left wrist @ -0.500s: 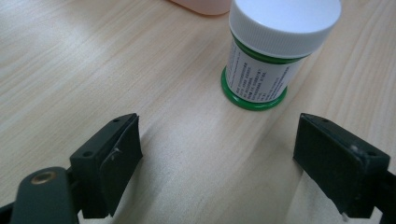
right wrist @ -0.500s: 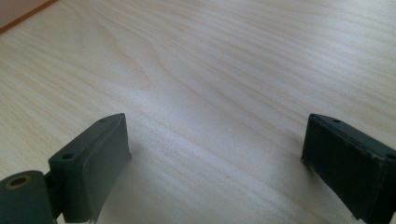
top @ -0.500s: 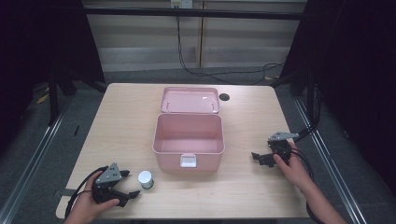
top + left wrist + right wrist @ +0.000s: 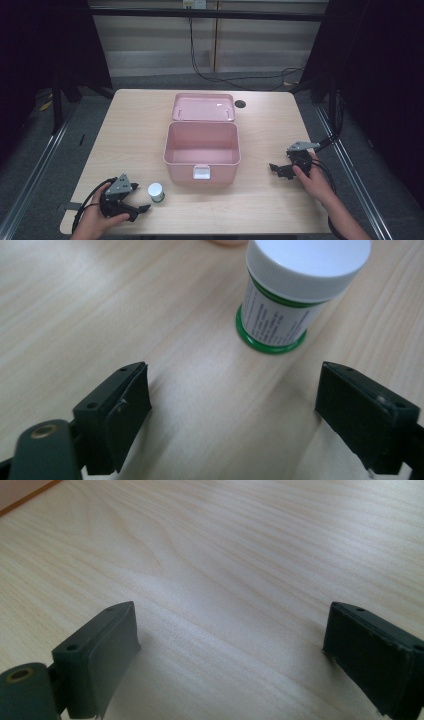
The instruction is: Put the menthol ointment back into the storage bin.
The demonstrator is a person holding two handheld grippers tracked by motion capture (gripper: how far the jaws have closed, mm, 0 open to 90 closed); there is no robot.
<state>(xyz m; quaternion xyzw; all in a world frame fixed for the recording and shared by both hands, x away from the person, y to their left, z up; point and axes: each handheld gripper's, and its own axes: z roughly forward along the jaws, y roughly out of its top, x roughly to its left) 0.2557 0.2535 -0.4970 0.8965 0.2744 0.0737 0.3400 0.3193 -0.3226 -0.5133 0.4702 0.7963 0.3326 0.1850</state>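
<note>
From the high view, a pink box (image 4: 201,150) sits open mid-table, a small white-capped jar (image 4: 156,192) near its front left corner. The left gripper (image 4: 137,208) sits just beside the jar. The right gripper (image 4: 276,169) rests apart from the box.

In the left gripper view, the jaws are spread wide and the jar (image 4: 295,295) stands upright ahead, untouched.

In the right gripper view, the jaws are spread over bare wood table (image 4: 240,580).

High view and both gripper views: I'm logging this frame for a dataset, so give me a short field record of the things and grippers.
table: light wood
box: pink, lid open, tilted back, inside looks empty
jar: white cap, green base, upright, left of the box's front
left gripper: open, just short of the jar, not touching
right gripper: open, over bare table right of the box
</note>
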